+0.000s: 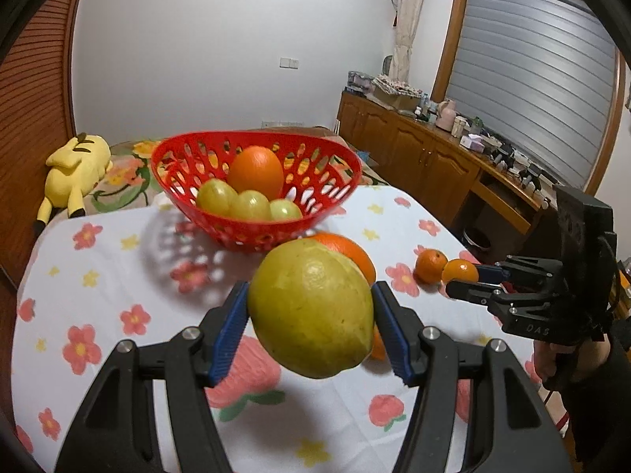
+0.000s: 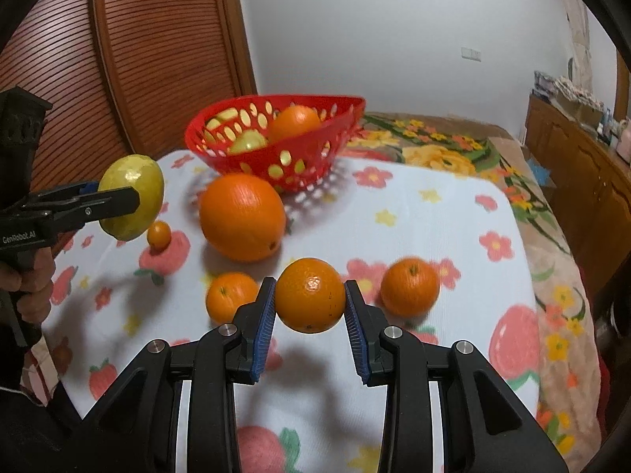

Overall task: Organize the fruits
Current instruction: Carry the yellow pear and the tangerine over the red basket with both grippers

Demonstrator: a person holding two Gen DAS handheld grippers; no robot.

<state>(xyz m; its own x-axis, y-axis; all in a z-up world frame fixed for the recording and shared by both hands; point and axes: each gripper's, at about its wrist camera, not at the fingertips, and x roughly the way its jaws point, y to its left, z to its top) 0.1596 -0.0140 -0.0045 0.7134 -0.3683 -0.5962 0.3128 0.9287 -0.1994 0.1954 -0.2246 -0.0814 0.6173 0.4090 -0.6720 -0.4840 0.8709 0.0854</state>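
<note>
left gripper point(image 1: 311, 315) is clamping a big yellow-green lemon point(image 1: 311, 309) betw its blue pads point(image 1: 230, 331), pads pressing on both sides, fruit sitting at the fingertips and sticking out fwd past them, hanging clear above the tablecloth point(image 1: 118, 260). landmark = red basket point(image 1: 256, 185): the lemon is hanging in front of the basket, nearer the cam, not over it. in the right wrist view the same lemon point(image 2: 132, 197) is showing left of the basket point(image 2: 276, 142), w/ the left gripper point(image 2: 130, 197) coming in from the left edge and a hand point(image 2: 27, 280) gripping its handle.

right gripper point(image 2: 309, 295) is grasping a small orange point(image 2: 309, 295), pads point(image 2: 266, 323) touching it left and right, fruit lifted off the cloth point(image 2: 434, 220) and in front of the basket, to its right side. from the left wrist view that gripper point(image 1: 461, 280) is holding the small orange point(image 1: 459, 272) right of the basket, just beside another small orange point(image 1: 432, 266) lying on the cloth.

in the basket: one big orange point(image 1: 256, 171) at the back and three green fruits point(image 1: 248, 203) in a row in front of it. on the cloth in front of the basket: a big orange point(image 2: 242, 216) close to it, a tiny orange point(image 2: 159, 234) to that one's left, and a small orange on each side of the right gripper, left point(image 2: 230, 295) and right point(image 2: 410, 287). yellow plush toy point(image 1: 75, 169) is lying left of the basket, off the cloth.
</note>
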